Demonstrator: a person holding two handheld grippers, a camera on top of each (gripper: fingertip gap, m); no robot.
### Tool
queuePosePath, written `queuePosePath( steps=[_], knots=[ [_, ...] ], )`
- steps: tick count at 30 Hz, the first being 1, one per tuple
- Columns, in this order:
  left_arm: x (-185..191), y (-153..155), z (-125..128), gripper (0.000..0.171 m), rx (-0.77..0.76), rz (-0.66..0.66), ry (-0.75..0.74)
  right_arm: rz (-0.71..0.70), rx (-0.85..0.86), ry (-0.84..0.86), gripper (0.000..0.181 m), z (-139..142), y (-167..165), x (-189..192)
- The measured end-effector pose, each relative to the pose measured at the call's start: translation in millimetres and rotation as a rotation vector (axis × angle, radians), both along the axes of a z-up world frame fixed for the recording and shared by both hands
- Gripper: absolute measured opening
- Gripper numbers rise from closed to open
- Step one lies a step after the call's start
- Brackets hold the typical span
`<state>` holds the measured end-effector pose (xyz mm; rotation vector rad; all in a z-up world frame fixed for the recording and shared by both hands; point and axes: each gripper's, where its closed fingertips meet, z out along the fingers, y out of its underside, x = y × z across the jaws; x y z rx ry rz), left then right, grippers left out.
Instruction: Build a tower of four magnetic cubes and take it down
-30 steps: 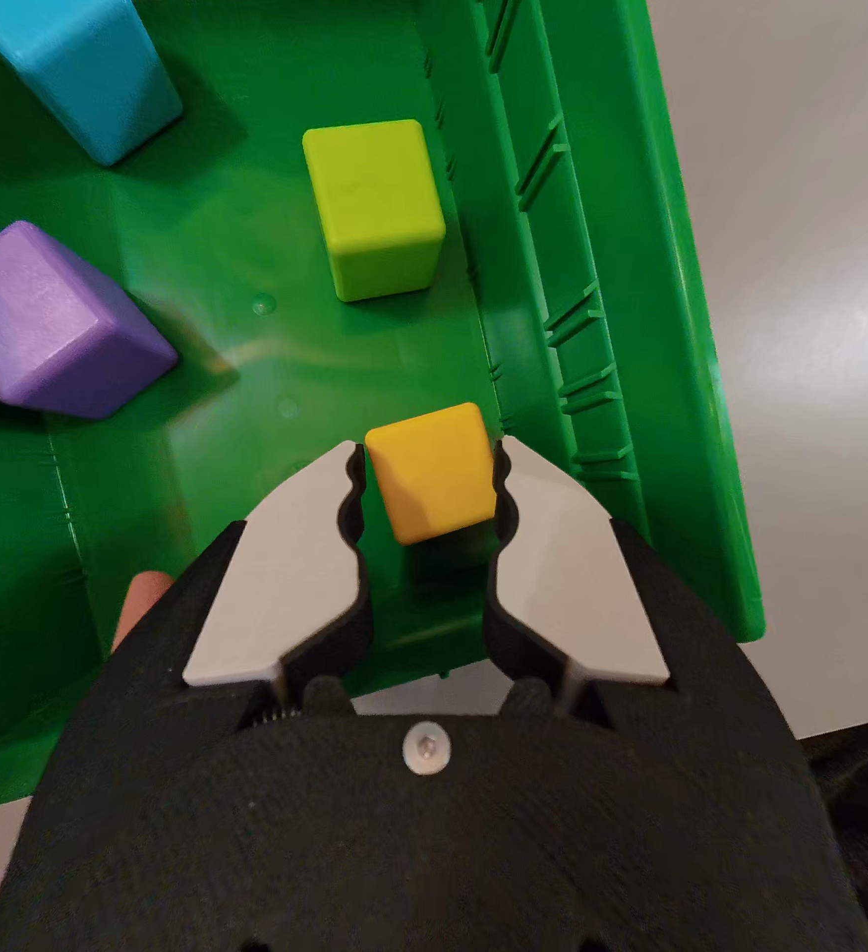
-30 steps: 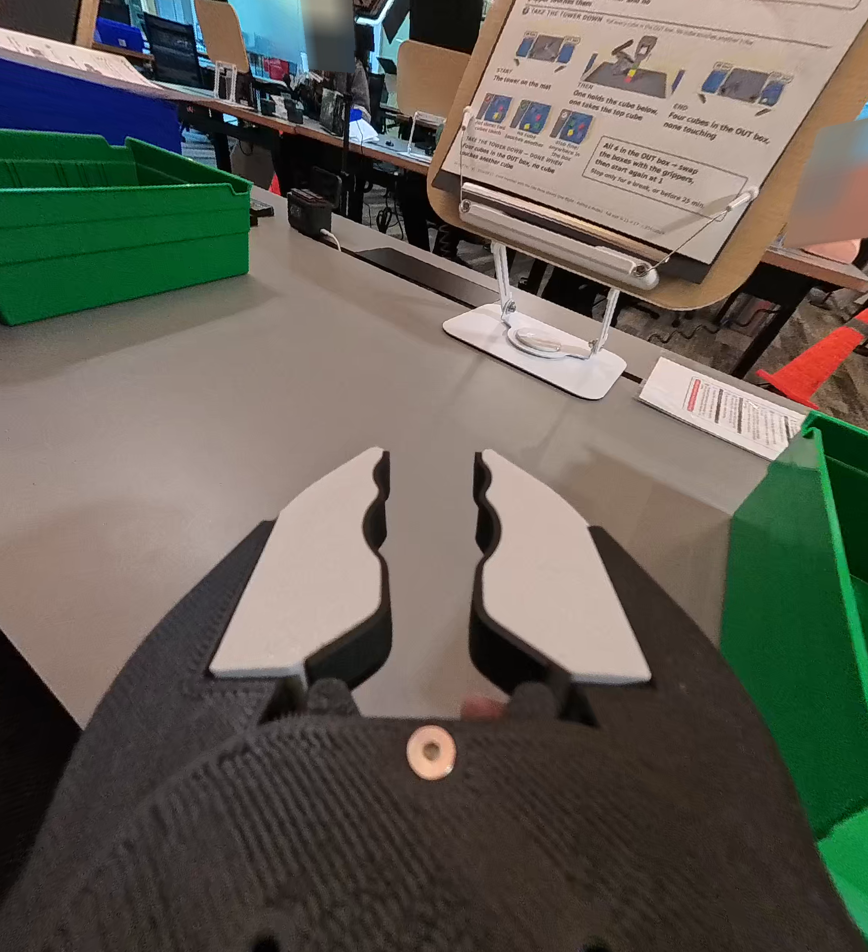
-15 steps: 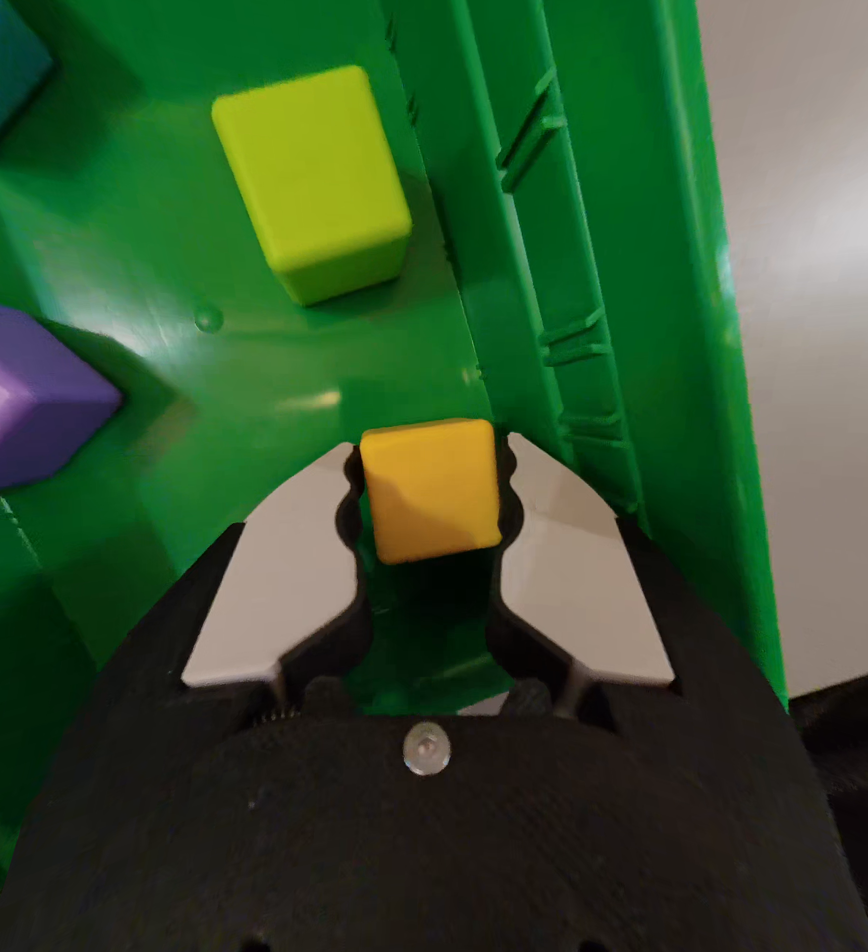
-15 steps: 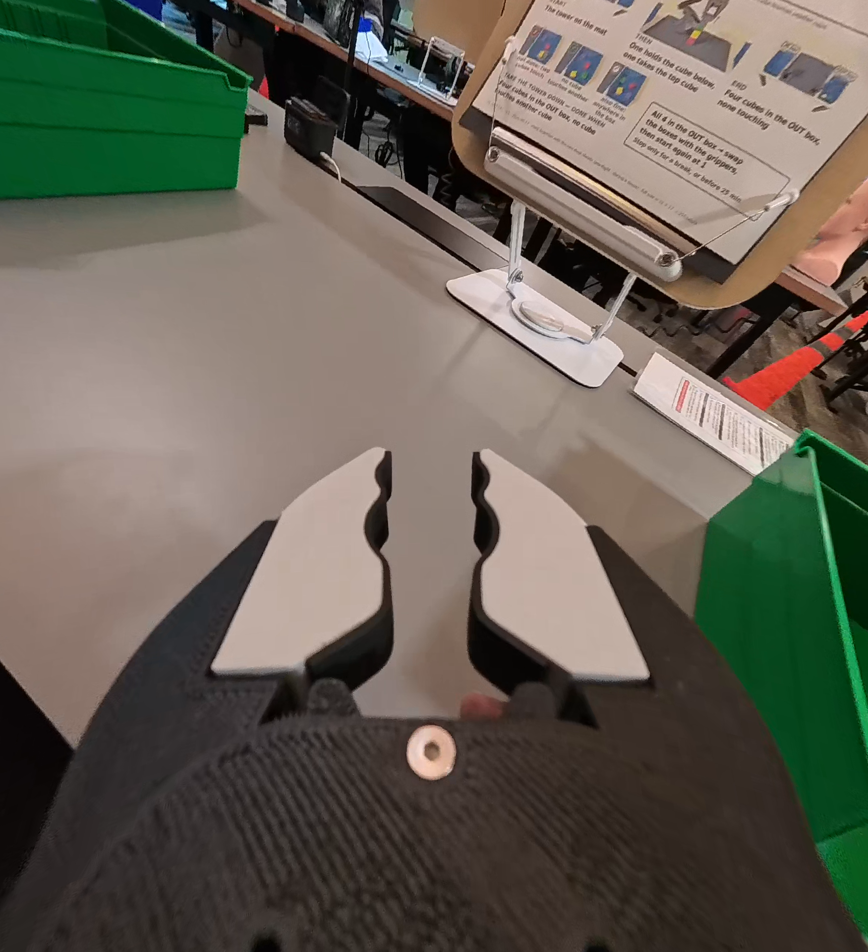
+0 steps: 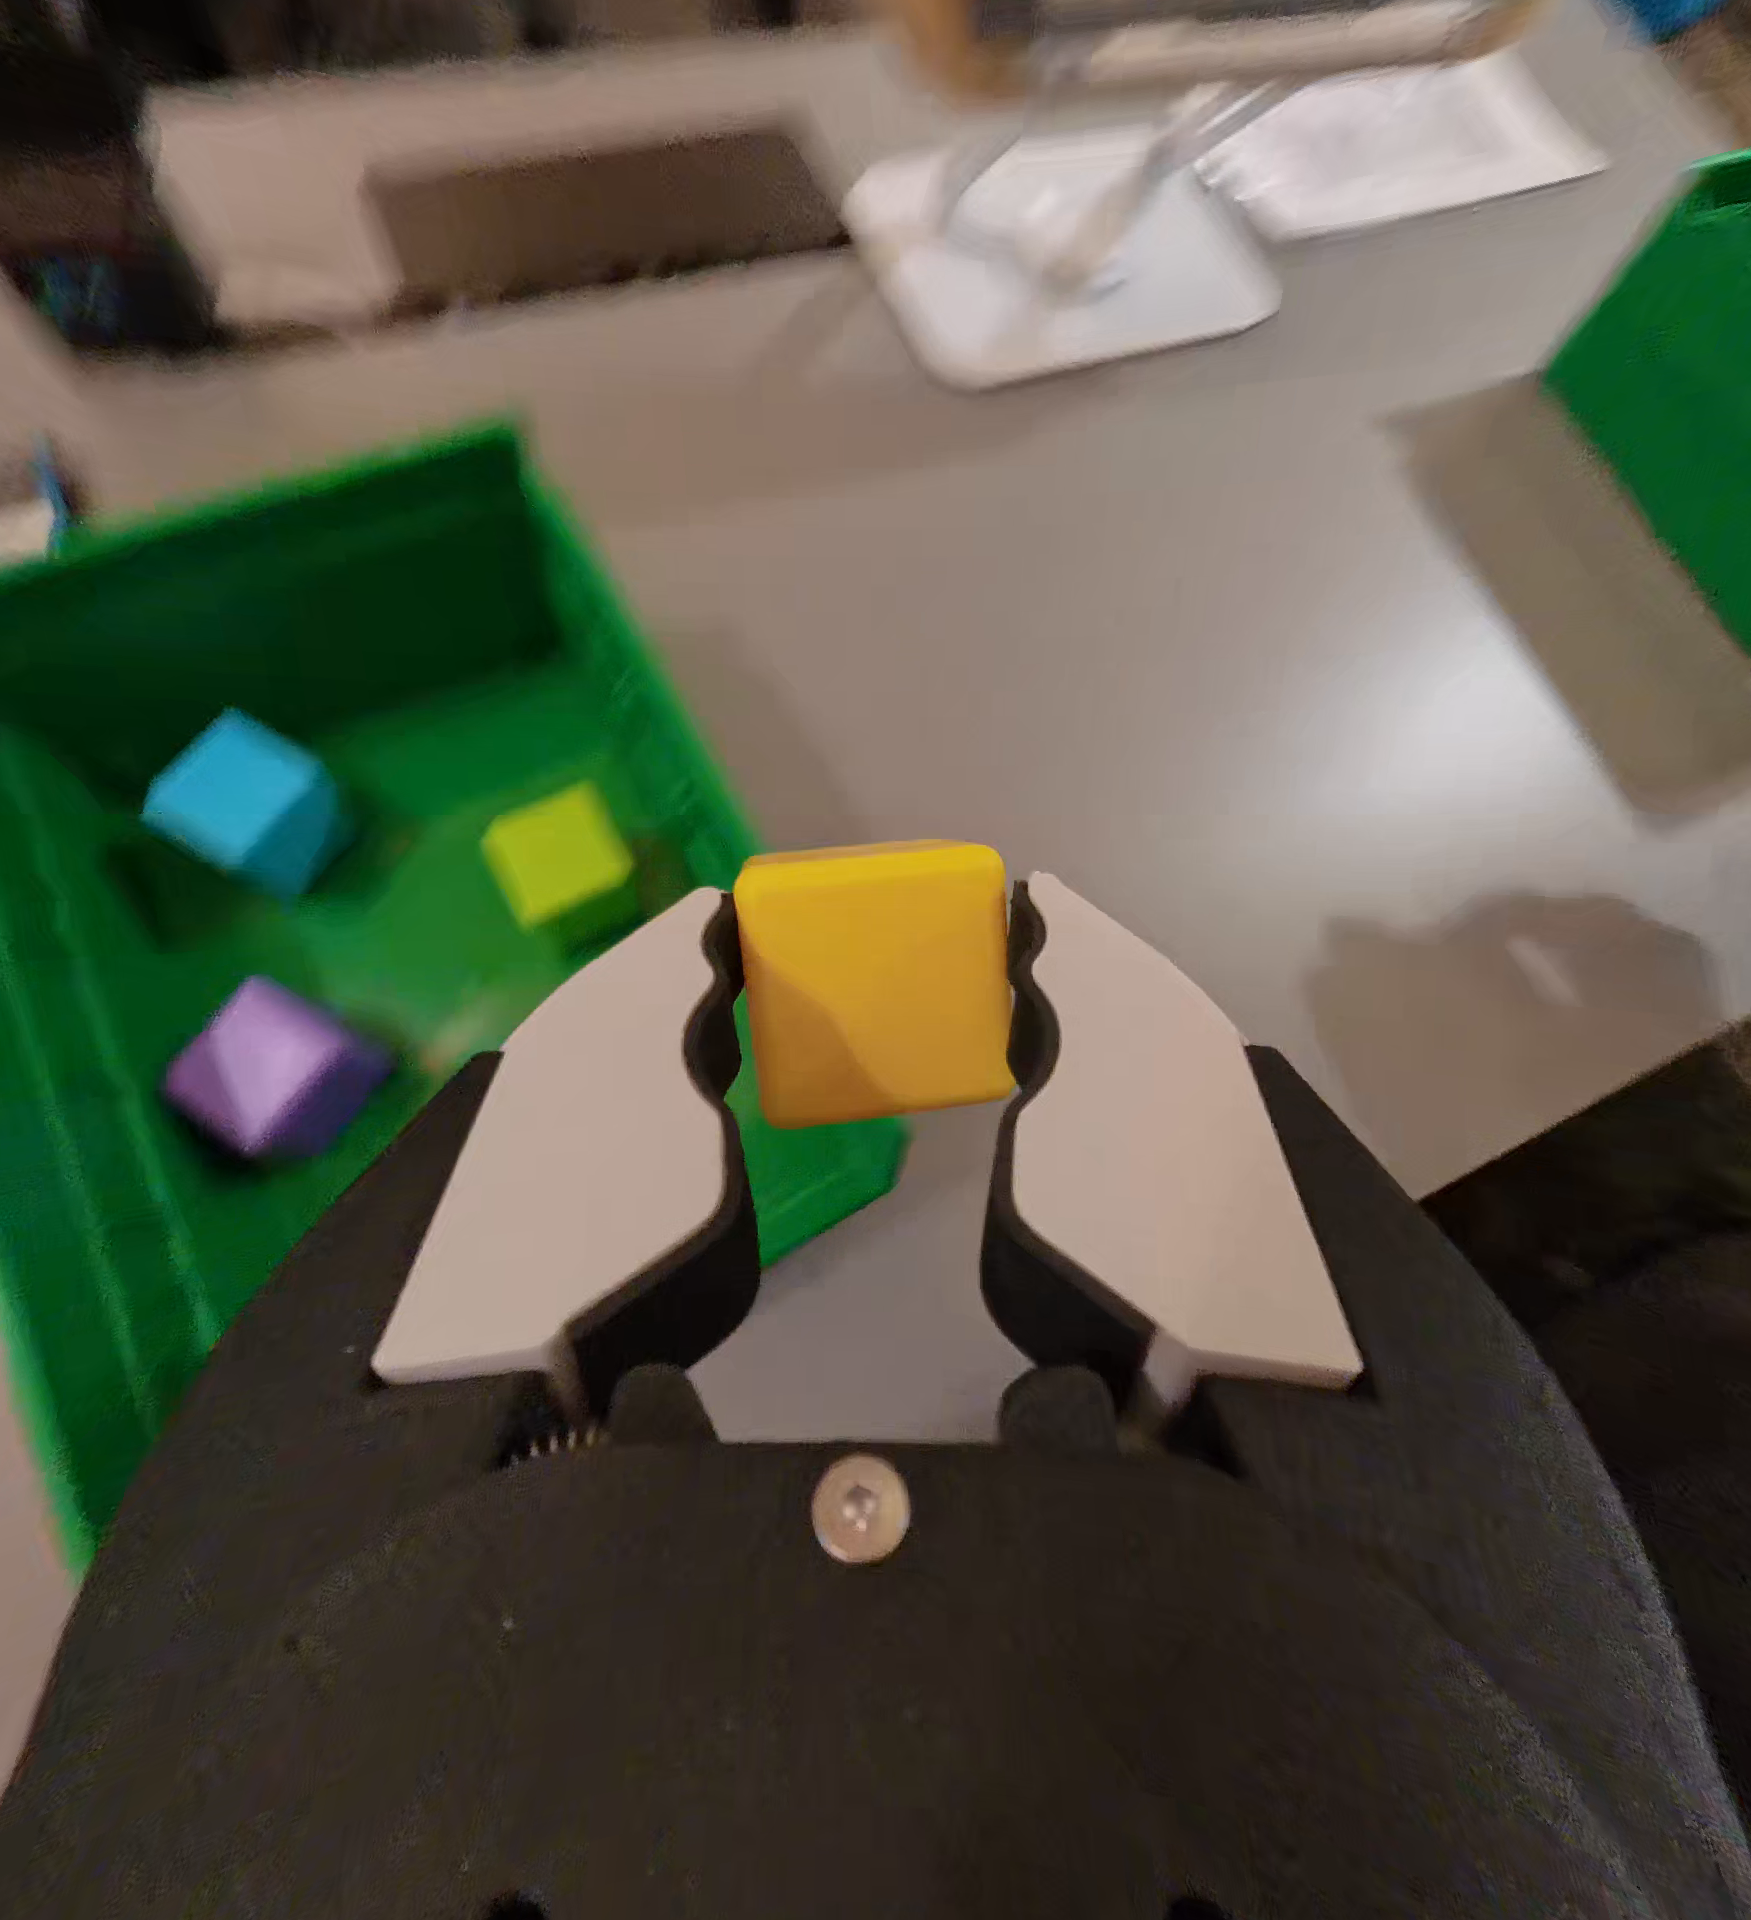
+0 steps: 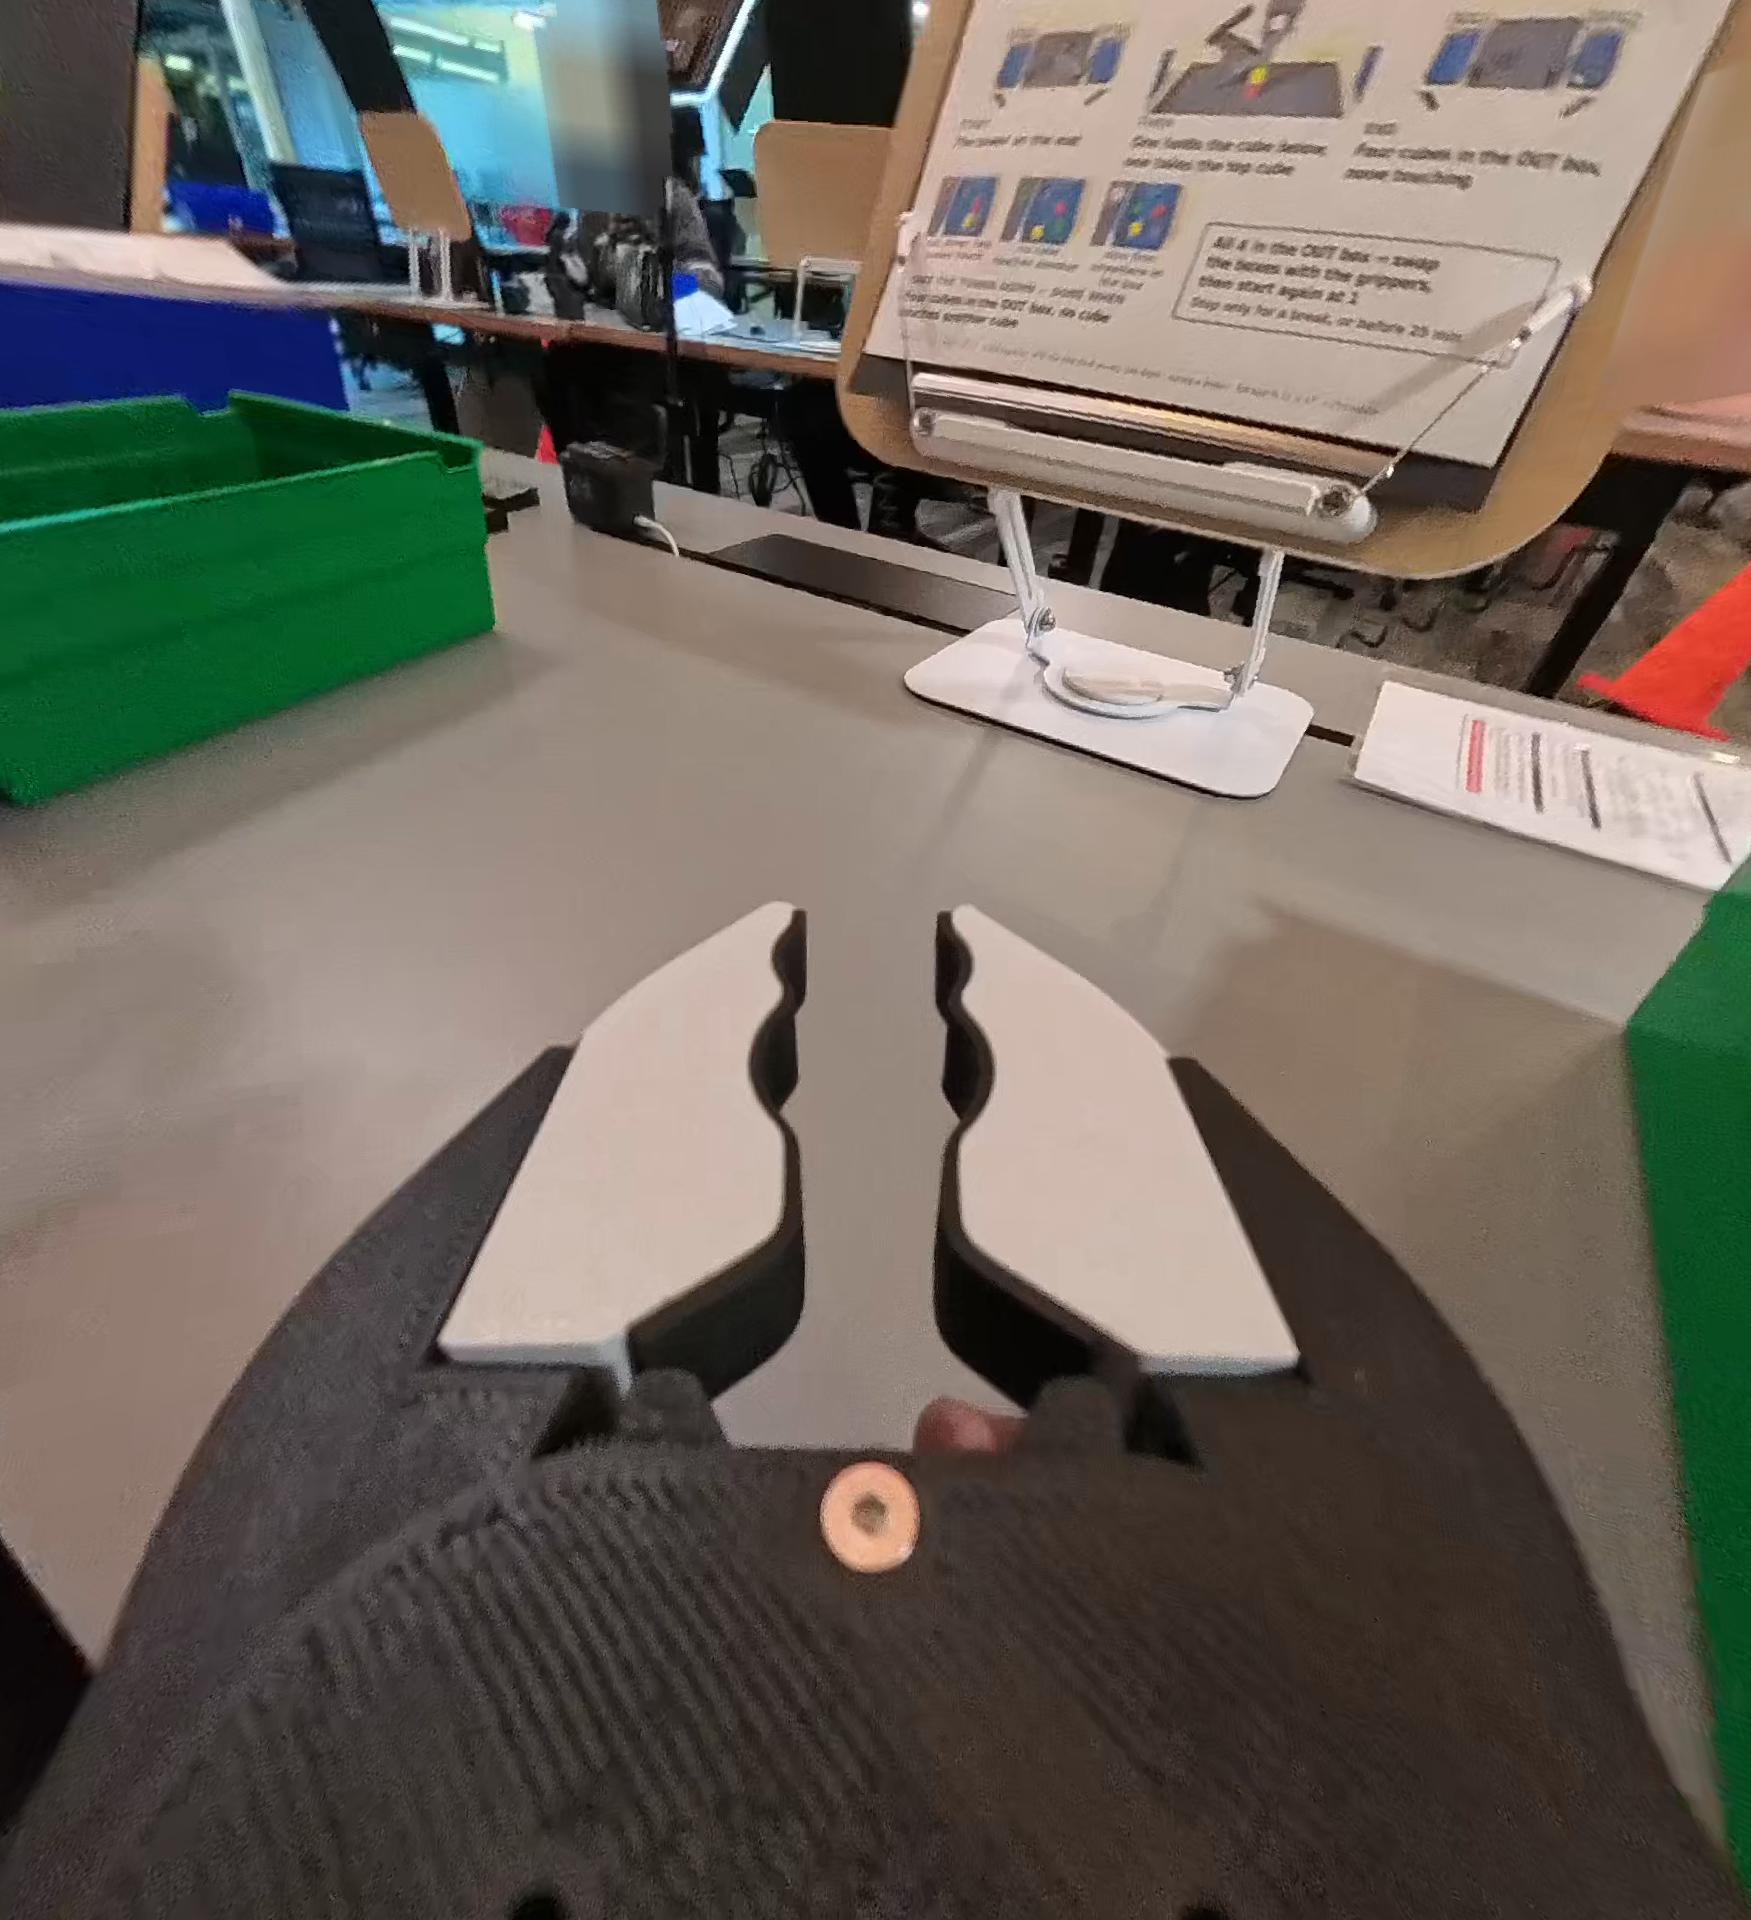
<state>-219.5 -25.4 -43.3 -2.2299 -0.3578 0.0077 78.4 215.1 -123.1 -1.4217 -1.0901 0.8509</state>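
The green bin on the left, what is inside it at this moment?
Inside the green bin lie three blocks, apart: blue, lime and purple. The left gripper, holding a yellow block, covers the bin's near corner.

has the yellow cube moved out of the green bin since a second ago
Yes. The yellow cube, shut in the left gripper, has come up off the floor of the green bin, where the lime cube lies, and hangs over its near corner.

Grey table [image 6: 435, 987] — document stand [image 6: 1110, 696], orange cone [image 6: 1702, 644].
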Motion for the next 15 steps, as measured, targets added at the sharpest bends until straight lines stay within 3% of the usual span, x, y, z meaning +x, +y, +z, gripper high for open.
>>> queuePosePath(
  steps=[2, 4, 8, 11, 15],
  knots=[
    [48.8, 32.5, 22.3, 0.051, 0.068, -0.172, 0.1, -0.016, -0.033, -0.006, 0.024, -8.6, 6.3, -3.3],
    [98.1, 71.3, 18.0, 0.052, 0.093, -0.325, 0.141, -0.019, -0.026, -0.052, 0.024, -17.2, 10.8, 0.4],
    [164.0, 159.8, -55.8, 0.052, 0.02, -0.487, 0.022, -0.059, -0.006, -0.041, 0.023, -8.1, 20.5, 18.2],
    [183.0, 207.9, -116.5, 0.051, -0.089, -0.572, 0.011, -0.047, -0.022, -0.04, 0.023, -5.7, 15.3, 29.7],
    [201.2, 238.6, -144.8, 0.052, -0.134, -0.814, 0.091, -0.038, 0.004, -0.055, 0.022, -7.5, 13.5, 34.0]
  ],
)
